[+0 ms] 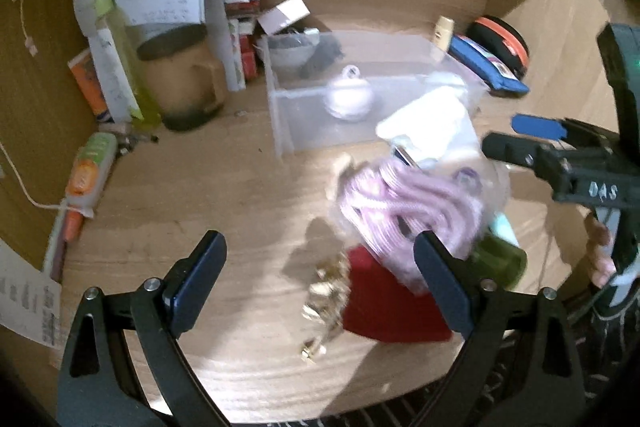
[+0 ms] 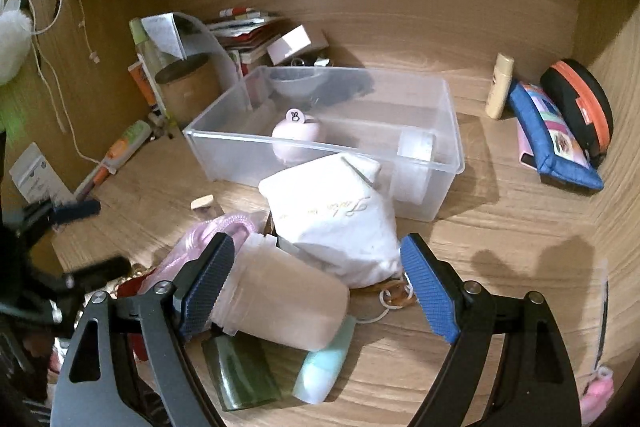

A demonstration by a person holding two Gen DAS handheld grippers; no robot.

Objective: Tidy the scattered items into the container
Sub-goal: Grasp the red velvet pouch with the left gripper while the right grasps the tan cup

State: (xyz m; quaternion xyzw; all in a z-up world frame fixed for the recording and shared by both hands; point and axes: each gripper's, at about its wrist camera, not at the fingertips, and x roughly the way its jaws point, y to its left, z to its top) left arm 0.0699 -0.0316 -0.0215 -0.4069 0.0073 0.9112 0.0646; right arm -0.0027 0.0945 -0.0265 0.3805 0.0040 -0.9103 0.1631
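The clear bin point(image 2: 436, 147) sits at the far middle of the desk point(image 2: 500, 247), holding a pink round pot point(image 2: 298, 139) and a white roll point(image 2: 414, 163). The scattered pile lies just near of it: white pouch point(image 2: 340, 223), frosted jar point(image 2: 280, 303), green bottle point(image 2: 244, 375), mint tube point(image 2: 324, 367), pink cord point(image 1: 404, 203), red box point(image 1: 384, 307). Right gripper point(image 2: 316, 291) hangs over the pile, jaws wide apart, gripping nothing. Left gripper point(image 1: 316, 291) likewise stands open and empty beside the red box.
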